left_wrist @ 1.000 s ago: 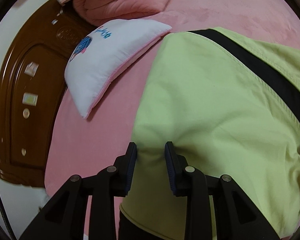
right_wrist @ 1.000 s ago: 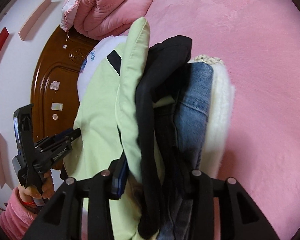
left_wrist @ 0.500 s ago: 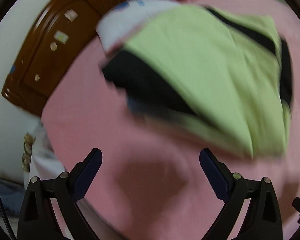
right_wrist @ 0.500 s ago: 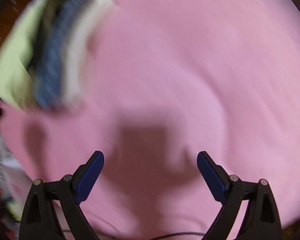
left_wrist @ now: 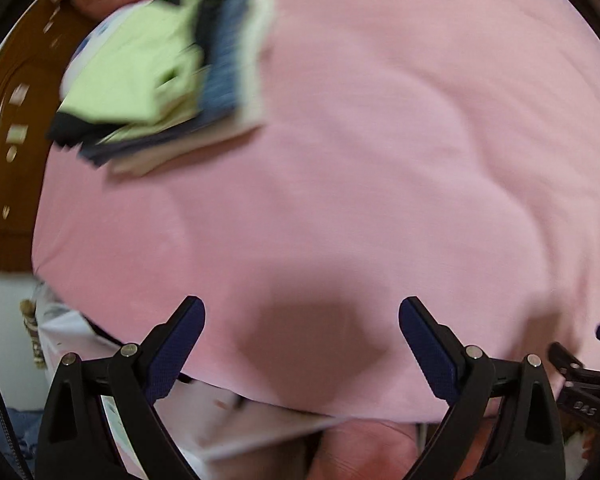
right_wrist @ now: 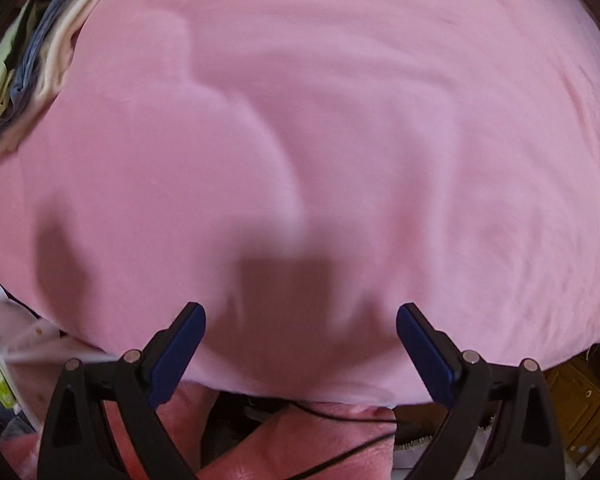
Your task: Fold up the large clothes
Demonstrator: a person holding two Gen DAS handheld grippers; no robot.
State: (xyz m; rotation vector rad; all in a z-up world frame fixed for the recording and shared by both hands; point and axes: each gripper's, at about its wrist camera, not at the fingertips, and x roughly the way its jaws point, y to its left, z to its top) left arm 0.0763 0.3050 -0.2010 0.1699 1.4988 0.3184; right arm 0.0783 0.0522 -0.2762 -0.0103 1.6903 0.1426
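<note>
Stack of folded clothes (left_wrist: 168, 76) set aside on pink bedspread (left_wrist: 360, 160); left gripper (left_wrist: 302, 344) and right gripper (right_wrist: 300, 344) spread wide, empty; next garment probably needs fetching.

Bed cover (left_wrist: 380, 160): soft, matt pink cloth. Headboard (left_wrist: 4, 120): glossy dark wood. Folded stack (left_wrist: 168, 72): cloth, denim included. Fingers (left_wrist: 176, 348): textured blue pads.

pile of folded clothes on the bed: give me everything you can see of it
The pile of folded clothes lies flat on the pink bed cover, far from both grippers, near the wooden headboard. Layers from the top, motion-blurred: a lime-green garment with black trim, something black, blue denim, a cream piece at the bottom. The edges are stepped, not flush. The far side seems to rest against a white pillow. In the right wrist view only its layered edge shows.
</note>
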